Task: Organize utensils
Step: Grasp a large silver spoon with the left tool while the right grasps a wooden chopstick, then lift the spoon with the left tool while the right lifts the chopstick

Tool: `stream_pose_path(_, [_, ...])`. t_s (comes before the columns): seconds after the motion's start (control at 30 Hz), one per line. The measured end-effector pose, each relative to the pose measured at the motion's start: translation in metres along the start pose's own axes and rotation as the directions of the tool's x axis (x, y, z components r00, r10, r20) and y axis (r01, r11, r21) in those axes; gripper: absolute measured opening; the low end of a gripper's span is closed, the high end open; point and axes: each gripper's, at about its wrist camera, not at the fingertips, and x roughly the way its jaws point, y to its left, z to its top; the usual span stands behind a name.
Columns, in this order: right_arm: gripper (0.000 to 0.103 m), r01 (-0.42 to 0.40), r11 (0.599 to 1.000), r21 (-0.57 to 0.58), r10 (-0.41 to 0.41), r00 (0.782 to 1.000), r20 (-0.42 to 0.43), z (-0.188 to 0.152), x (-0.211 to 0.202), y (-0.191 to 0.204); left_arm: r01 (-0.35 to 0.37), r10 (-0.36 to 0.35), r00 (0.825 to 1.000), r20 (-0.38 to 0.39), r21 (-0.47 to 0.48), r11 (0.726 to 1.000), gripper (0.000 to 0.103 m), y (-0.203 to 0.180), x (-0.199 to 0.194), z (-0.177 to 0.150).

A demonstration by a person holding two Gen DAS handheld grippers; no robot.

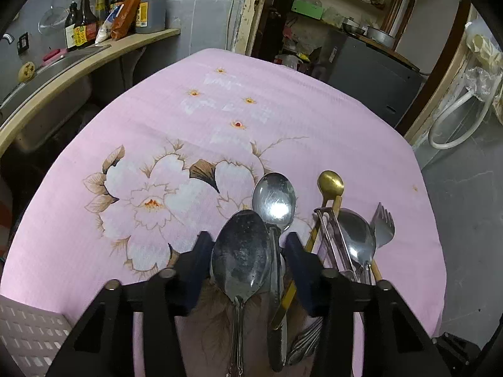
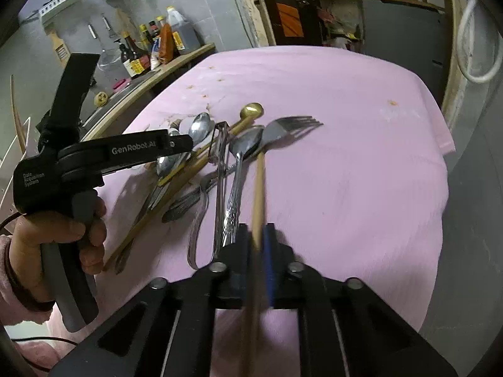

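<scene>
Your right gripper (image 2: 258,235) clenched on wooden-handled fork (image 2: 283,128), lifted above pile (image 2: 201,169) at frame centre. Your left gripper (image 1: 246,251) spread wide around large spoon (image 1: 240,251), lower centre, not gripping. Sorting looks barely begun: most utensils heaped on pink cloth (image 2: 345,157).

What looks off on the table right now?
The utensil pile on the pink tablecloth is a jumble: spoons, chopsticks and a fork cross at odd angles and overlap. Small orange-brown stains mark the cloth. The right tongs grip a wooden chopstick, blurred.
</scene>
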Motion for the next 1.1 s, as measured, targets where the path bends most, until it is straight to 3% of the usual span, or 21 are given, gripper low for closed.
stream_pose_path(0.03, [0.007, 0.006, 1.0, 0.016, -0.006, 1.0, 0.0, -0.002, -0.002, -0.001, -0.002, 0.002, 1.0, -0.004, -0.001, 1.0, 0.036, 0.0, 0.0, 0.0])
stream_pose_path(0.3, [0.007, 0.037, 0.99, 0.135, -0.033, 0.999, -0.028, -0.014, -0.01, -0.014, 0.064, -0.064, 0.997, -0.053, -0.011, 0.998, 0.036, -0.004, -0.006, -0.008])
stream_pose_path(0.87, [0.008, 0.019, 0.996, 0.083, -0.002, 0.98, -0.201, 0.038, 0.037, -0.013, 0.137, -0.121, 0.979, -0.162, 0.095, 0.986, 0.035, -0.013, -0.002, 0.001])
stream_pose_path(1.1, [0.006, 0.031, 0.99, 0.139, -0.004, 0.982, -0.189, 0.038, 0.04, -0.011, 0.146, -0.122, 0.98, -0.158, 0.152, 0.978, 0.034, -0.021, -0.007, -0.001])
